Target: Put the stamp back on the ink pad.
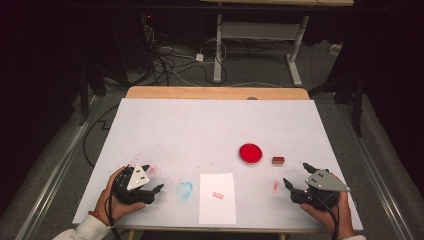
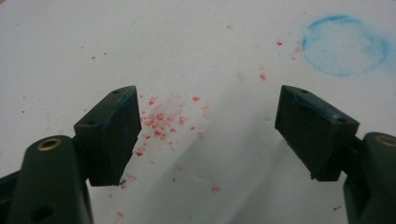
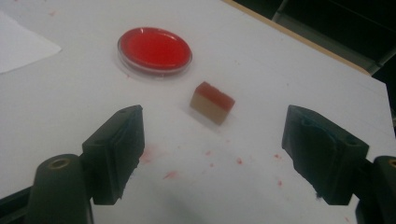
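**Stamp block ahead of the open right jaws**

The small stamp block (image 3: 212,103), tan with a red top face, stands on the desk (image 1: 200,125) just beside the round red ink pad (image 3: 154,50), apart from it. In the right gripper view it lies ahead of the jaws and somewhat left of the midline between them, nearer the left jaw's line than the right's. Its long axis runs aslant across that view, from upper left to lower right, so the jaws do not yet square up to its long sides. From above, the block (image 1: 278,160) sits up and to the left of the right gripper (image 1: 298,177), near it; the left gripper (image 1: 150,177) is well apart from it across the desk. The right hand is plainly the nearer one, and I judge a reach forward with a slight turn would bring the block between the jaws.

Both pairs of jaws stand wide open and hold nothing. The left jaws hover over bare desk flecked with red.

Count: one stamp block, one ink pad, one sheet of paper (image 1: 217,198) bearing one red print (image 1: 217,195), one blue ring mark (image 2: 345,45) on the desk, and two grippers.
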Available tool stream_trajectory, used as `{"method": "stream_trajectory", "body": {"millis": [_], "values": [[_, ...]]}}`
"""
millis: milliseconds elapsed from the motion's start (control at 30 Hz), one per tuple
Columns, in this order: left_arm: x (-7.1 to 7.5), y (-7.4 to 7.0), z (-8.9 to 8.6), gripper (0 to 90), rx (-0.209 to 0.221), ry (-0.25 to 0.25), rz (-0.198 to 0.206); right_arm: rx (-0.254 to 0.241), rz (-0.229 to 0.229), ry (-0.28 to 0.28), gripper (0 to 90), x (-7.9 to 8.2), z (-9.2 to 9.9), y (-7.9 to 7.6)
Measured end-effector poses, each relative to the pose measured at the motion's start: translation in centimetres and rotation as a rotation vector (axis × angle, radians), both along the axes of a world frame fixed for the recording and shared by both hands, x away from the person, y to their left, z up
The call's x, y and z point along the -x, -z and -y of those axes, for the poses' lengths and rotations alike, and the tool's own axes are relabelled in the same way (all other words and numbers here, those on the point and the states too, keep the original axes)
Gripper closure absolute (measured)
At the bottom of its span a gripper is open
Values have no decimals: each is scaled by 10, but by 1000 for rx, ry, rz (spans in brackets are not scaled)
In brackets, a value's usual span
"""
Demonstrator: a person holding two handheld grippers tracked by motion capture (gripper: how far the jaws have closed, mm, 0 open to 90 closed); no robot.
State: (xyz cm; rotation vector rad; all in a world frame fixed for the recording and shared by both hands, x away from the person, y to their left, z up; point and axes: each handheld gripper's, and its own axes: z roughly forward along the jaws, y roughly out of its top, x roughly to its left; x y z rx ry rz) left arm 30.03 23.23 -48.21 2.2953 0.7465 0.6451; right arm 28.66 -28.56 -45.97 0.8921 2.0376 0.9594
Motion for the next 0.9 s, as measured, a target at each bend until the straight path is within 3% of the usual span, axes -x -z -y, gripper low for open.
{"method": "stream_trajectory", "body": {"millis": [300, 567, 900], "values": [[2, -1, 1, 217, -8, 7, 8, 4, -16, -33, 215, 3, -6, 5], [5, -2, 1, 217, -9, 9, 15, -4, -14, 5, 239, -1, -7, 2], [7, 0, -3, 218, -8, -9, -1, 17, -34, -14, 236, -7, -13, 5]]}}
